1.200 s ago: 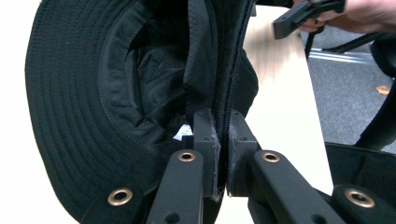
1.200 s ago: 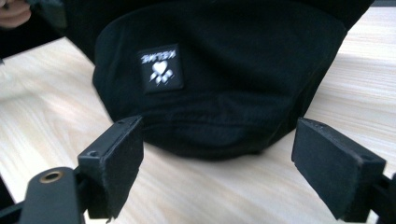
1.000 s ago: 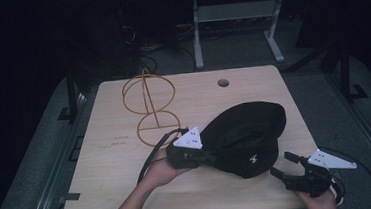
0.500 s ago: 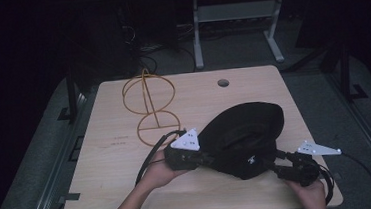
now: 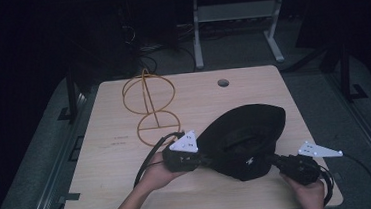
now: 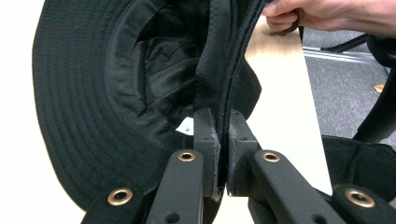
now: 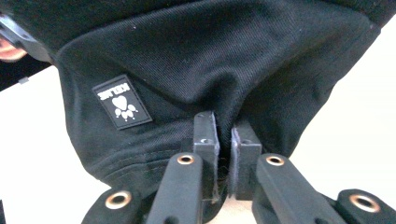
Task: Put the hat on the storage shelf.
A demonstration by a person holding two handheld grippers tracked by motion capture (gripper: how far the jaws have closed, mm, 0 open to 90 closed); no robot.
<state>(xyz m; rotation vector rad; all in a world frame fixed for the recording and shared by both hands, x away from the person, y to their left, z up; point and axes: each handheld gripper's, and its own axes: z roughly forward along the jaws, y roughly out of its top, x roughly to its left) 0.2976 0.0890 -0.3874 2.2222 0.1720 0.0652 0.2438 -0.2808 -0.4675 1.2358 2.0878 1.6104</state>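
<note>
Hat [image 5: 246, 135] on the bench [image 5: 115, 190]: left tool [image 5: 205, 159] clamps its brim; right tool [image 5: 273, 160], jaws just closing, pinches its fabric.

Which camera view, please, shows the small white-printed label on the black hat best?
The right gripper view: the label sits close and sharp on the hat, its paw print plain. The high view shows the label as a tiny white speck on the hat's near side. The left gripper view looks into the hat's inside and brim instead.
</note>
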